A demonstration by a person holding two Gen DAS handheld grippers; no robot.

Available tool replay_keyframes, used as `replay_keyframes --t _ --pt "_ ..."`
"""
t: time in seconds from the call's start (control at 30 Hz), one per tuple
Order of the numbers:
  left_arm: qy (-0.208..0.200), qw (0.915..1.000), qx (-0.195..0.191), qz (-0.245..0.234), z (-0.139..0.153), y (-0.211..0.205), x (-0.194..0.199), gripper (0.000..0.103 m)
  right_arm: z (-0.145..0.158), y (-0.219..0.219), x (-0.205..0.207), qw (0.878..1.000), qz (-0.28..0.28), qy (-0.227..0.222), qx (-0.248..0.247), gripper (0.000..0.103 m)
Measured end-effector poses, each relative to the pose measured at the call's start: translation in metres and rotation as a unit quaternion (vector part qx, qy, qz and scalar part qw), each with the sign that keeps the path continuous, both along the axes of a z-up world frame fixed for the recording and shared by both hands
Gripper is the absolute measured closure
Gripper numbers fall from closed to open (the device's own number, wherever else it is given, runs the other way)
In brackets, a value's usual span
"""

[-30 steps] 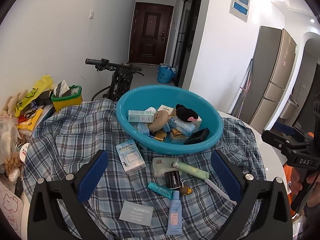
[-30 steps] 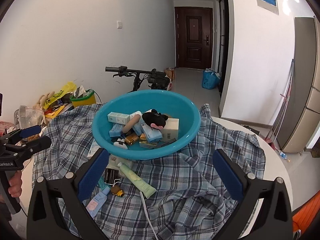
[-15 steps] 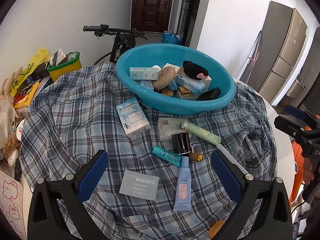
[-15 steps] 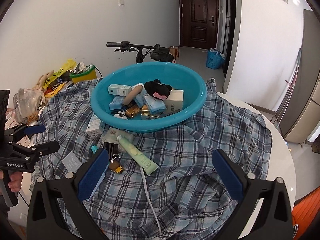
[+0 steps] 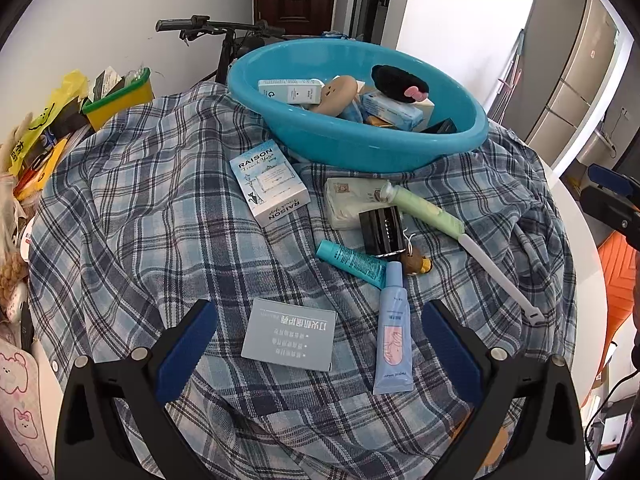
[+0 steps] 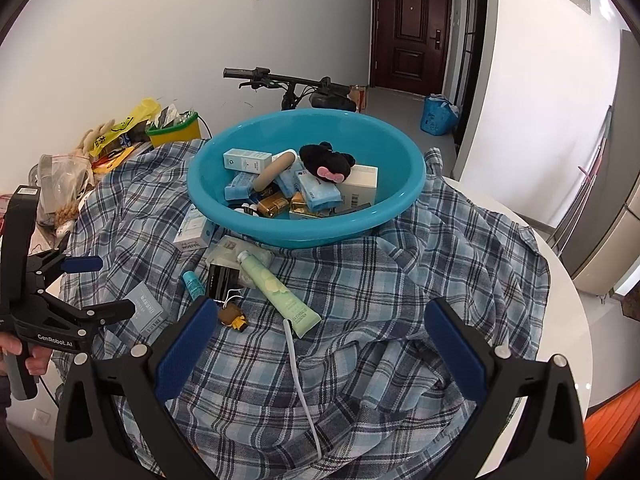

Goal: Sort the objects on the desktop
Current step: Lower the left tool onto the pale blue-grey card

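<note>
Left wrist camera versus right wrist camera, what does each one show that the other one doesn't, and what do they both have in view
Only the left wrist view shows the pale blue tube lying flat, and the grey card in full.

Only the right wrist view shows the left gripper from the side, open and empty, with a hand on its handle, plus the gold items low in the basin.

Both show the blue basin, the green tube, the RAISON box, the black plush and the plaid cloth.
</note>
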State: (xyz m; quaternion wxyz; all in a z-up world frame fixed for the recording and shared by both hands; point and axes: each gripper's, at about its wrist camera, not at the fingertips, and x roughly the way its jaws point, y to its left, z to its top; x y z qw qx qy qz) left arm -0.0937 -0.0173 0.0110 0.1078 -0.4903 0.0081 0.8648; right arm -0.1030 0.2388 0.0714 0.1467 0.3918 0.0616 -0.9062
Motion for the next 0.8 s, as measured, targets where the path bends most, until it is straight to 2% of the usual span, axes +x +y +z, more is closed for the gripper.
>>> replay_keyframes --t 0.47,0.63,0.8 --pt "-0.014 0.9994 -0.016 -0.029 -0.015 0.005 0.002 0.000 -0.019 -0.005 0.000 1.000 0.016 -0.024 0.006 0.000" --pt "-0.021 0.9984 -0.026 -0.045 -0.028 0.005 0.001 0.000 -0.034 -0.010 0.003 0.999 0.034 -0.037 0.017 0.000" --pt "-0.047 0.9973 -0.031 -0.046 -0.052 -0.002 -0.010 0.000 -0.051 -0.015 0.002 0.997 0.049 -0.054 0.020 0.000"
